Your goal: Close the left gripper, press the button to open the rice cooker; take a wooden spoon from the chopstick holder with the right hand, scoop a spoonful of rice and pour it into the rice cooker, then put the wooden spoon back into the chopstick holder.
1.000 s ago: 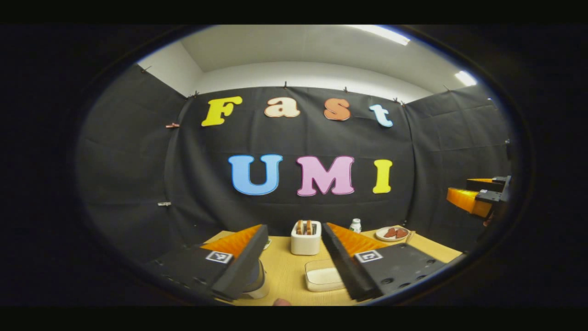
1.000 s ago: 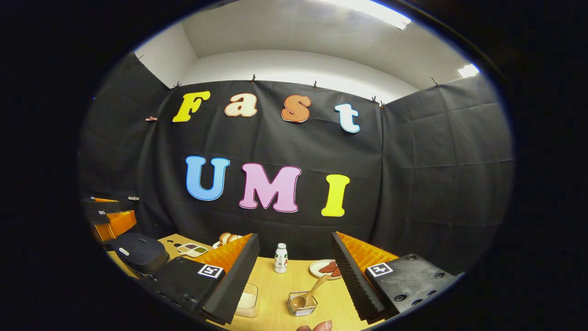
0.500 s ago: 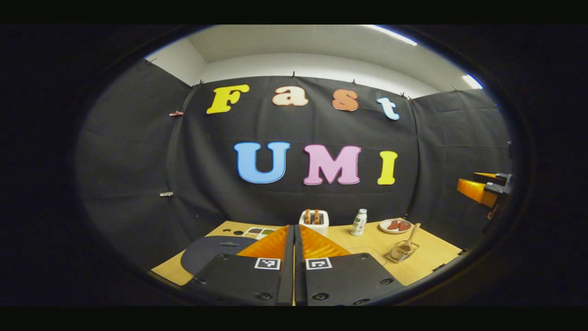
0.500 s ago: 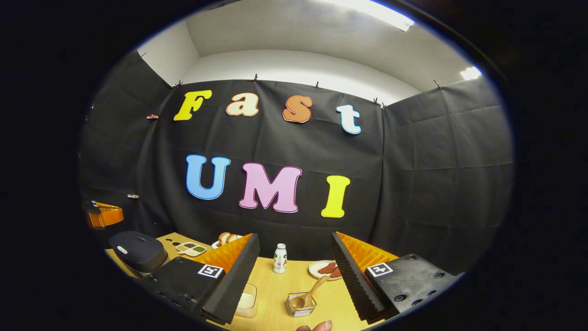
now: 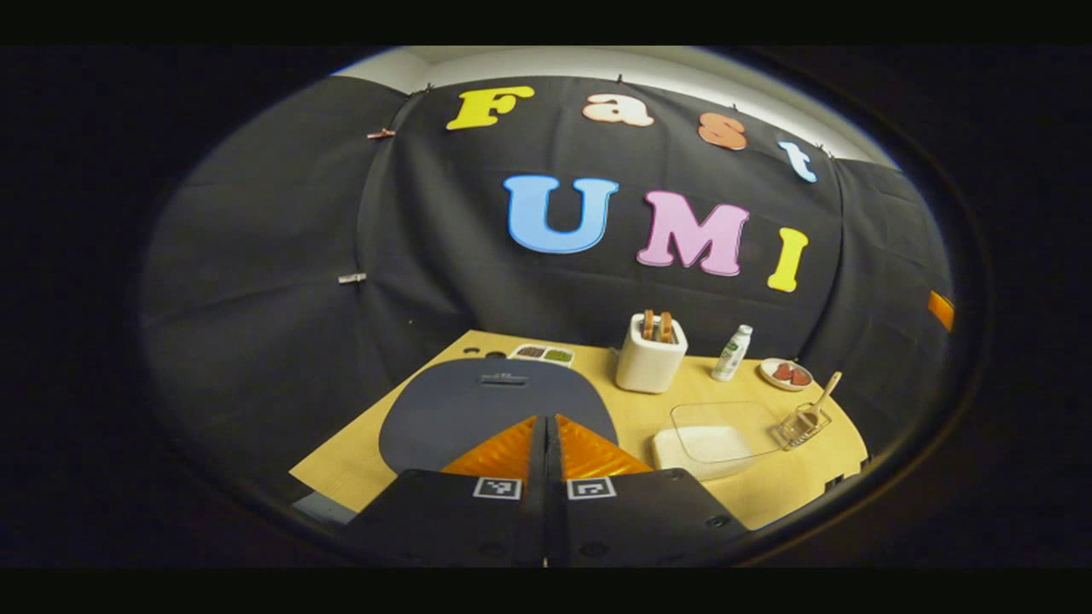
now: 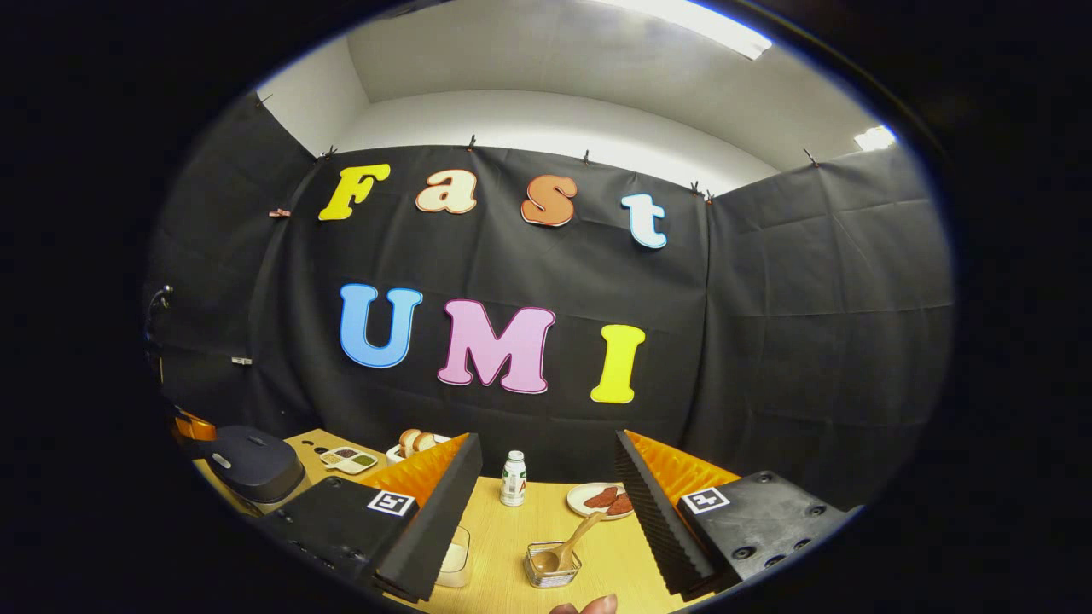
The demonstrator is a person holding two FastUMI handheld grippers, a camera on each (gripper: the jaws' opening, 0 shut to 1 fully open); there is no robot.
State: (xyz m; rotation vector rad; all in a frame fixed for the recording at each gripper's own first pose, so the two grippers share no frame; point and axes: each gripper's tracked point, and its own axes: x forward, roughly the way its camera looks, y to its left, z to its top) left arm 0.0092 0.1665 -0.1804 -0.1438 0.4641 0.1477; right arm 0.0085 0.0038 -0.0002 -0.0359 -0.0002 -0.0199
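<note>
L gripper (image 5: 546, 426) is pinched tight, fingers together, nothing between, hanging just over the cooker (image 5: 499, 405) lid, which is down. The button looks like the small slot toward the lid's far edge; a stiff press w/ the closed tips should do it. R gripper (image 6: 546, 503) is spread wide, empty. Right of the cooker sits the rice tub (image 5: 712, 439), then the holder (image 6: 553, 564) w/ the spoon (image 6: 570, 544): light, rigid wood, best pinched mid-handle.
</note>
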